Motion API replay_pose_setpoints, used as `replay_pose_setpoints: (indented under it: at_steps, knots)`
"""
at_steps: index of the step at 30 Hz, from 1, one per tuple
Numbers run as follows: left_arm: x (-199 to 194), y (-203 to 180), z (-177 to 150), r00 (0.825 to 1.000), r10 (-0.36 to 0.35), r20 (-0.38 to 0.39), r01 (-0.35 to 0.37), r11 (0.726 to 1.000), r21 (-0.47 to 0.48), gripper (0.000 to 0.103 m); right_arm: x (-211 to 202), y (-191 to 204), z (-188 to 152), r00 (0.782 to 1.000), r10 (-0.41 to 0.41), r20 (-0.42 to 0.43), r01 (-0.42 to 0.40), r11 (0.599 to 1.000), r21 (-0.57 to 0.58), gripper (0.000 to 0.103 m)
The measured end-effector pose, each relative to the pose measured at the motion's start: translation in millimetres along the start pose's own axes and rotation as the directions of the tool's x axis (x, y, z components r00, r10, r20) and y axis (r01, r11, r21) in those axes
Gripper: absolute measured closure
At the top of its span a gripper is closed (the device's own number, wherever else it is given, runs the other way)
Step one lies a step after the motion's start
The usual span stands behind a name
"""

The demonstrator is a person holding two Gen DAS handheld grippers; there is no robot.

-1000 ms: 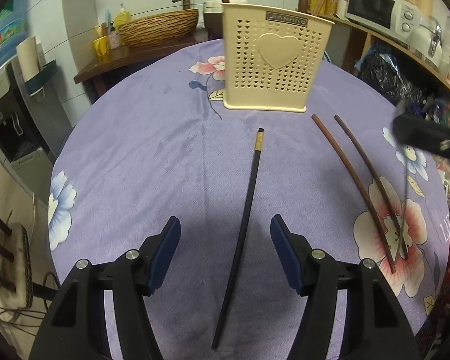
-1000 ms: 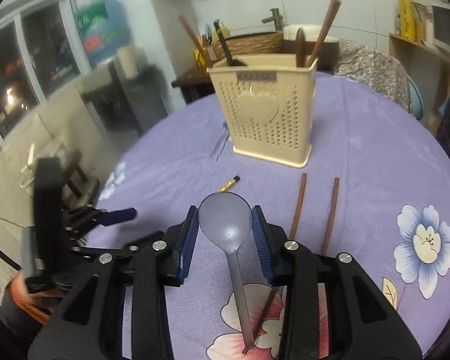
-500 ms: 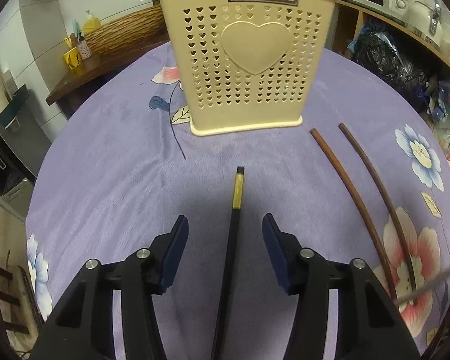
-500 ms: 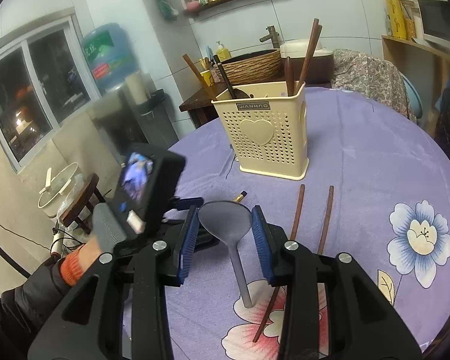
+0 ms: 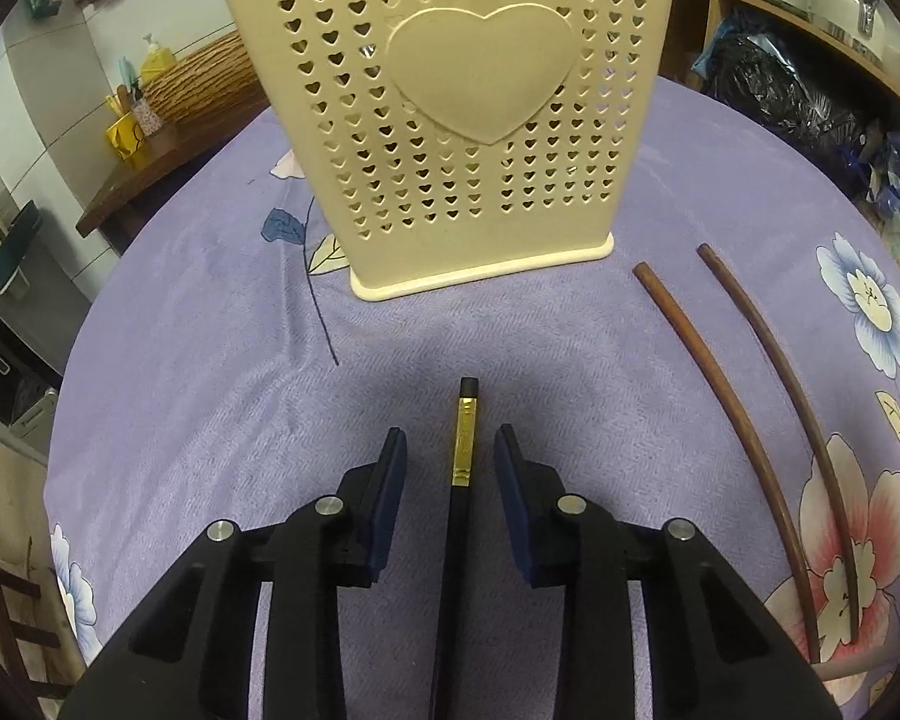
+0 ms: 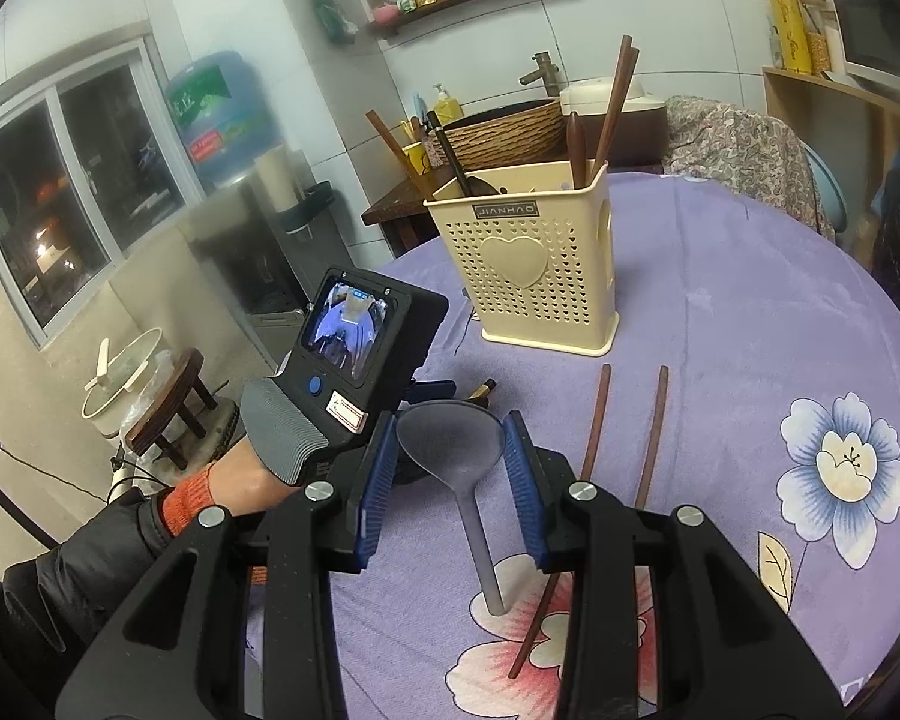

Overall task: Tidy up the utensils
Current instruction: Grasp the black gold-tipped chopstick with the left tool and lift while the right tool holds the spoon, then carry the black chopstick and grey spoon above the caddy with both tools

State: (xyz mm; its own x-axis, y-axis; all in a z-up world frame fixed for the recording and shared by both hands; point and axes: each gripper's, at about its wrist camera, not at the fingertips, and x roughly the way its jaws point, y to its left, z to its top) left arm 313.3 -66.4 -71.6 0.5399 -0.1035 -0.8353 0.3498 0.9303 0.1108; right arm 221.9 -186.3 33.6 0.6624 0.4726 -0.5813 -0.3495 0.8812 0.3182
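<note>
Purple floral tablecloth [image 5: 222, 360], and the left gripper [image 5: 450, 462] sits open with the black chopstick [image 5: 459, 540] lying between its jaws, untouched. Right gripper [image 6: 450, 456] pinches the grey spoon [image 6: 450, 438]; next I'd guess the left one closes, then lifts toward the cream holder [image 5: 450, 120] just ahead

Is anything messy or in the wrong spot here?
Yes. Two brown chopsticks and one black chopstick lie loose on the purple tablecloth instead of standing in the cream holder. The right claw grips a grey spoon by its bowl.
</note>
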Motion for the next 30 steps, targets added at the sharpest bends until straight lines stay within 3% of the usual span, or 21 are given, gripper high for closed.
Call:
replay_pose_setpoints:
  at_steps: [6,13,17,21,23,26,30]
  knots:
    - [1.5,-7.3,2.5,1.0,-0.019,0.009,0.019,0.999,0.036,0.093,-1.4,0.5,-1.2,1.0,0.004,0.003,-0.004,1.0,0.001,0.066]
    - [-2.9,-8.5,4.1,0.999,0.007,0.036,-0.009,0.999,0.042,0.094,-3.1,-1.1,-2.3,1.0,0.004,0.012,-0.004,1.0,0.011,0.066]
    - [-45.6,7.0,10.6,0.989,-0.013,0.147,0.017,1.0,-0.025,0.094,-4.3,-3.3,-2.4,1.0,0.005,0.023,-0.006,1.0,0.017,0.066]
    - [-116.3,25.6,12.2,0.949,-0.023,0.315,0.054,0.994,-0.09,0.094,-6.5,-3.9,-1.4,0.999,0.01,0.031,-0.011,1.0,0.015,0.066]
    - [-151.5,31.7,8.6,0.918,-0.013,0.396,0.061,0.992,-0.109,0.094,-8.3,-2.7,-0.8,0.999,0.013,0.039,-0.014,1.0,0.014,0.066]
    - [-184.8,36.1,-0.1,0.884,0.003,0.468,0.064,0.99,-0.127,0.094,-12.1,-0.5,1.4,0.998,0.017,0.06,-0.018,1.0,0.015,0.066]
    - [-196.7,34.6,-5.3,0.867,0.009,0.499,0.063,0.99,-0.127,0.094,-12.3,2.3,4.2,0.997,0.024,0.071,-0.025,1.0,0.014,0.066]
